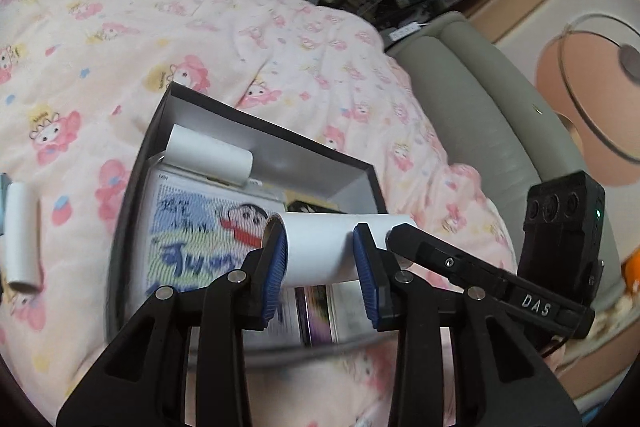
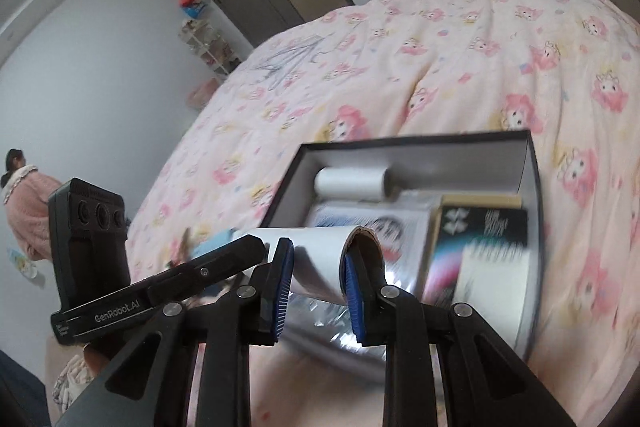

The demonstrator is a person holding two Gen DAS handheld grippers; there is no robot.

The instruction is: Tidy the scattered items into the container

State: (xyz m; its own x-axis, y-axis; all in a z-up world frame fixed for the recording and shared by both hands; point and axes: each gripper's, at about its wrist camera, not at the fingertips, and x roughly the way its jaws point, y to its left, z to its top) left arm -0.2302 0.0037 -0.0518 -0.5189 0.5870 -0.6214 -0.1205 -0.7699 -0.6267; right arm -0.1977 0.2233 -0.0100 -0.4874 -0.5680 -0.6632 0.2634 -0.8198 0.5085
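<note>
Bedding fills both views: a pink quilt [image 1: 280,39] printed with cartoon figures covers the bed, with a grey padded bed edge [image 1: 472,99] along its right side in the left wrist view; on the quilt sits a dark open box [image 1: 256,131] with pale inner walls, the container for the task; inside it lie a picture book [image 1: 196,223] with a cartoon boy on its cover, a dark printed booklet [image 2: 480,243] beside the book, and a white tube [image 1: 210,153] resting against the far wall; a second white tube [image 1: 22,235] lies on the quilt outside the box, well apart from its left wall in the left wrist view; a third white tube [image 1: 320,251] is held above the near part of the box, lying crosswise between the two tools; the left hand-held gripper [image 1: 320,271] is narrowly closed on this tube, one blue pad at its open end and the other against its side; the right hand-held gripper [image 2: 318,287] is likewise closed on the tube [image 2: 316,259] at its other end, one pad inside the cardboard mouth and one on the outer wall; far off by the wall in the right wrist view stands a person [image 2: 28,203] in a pink top.
</note>
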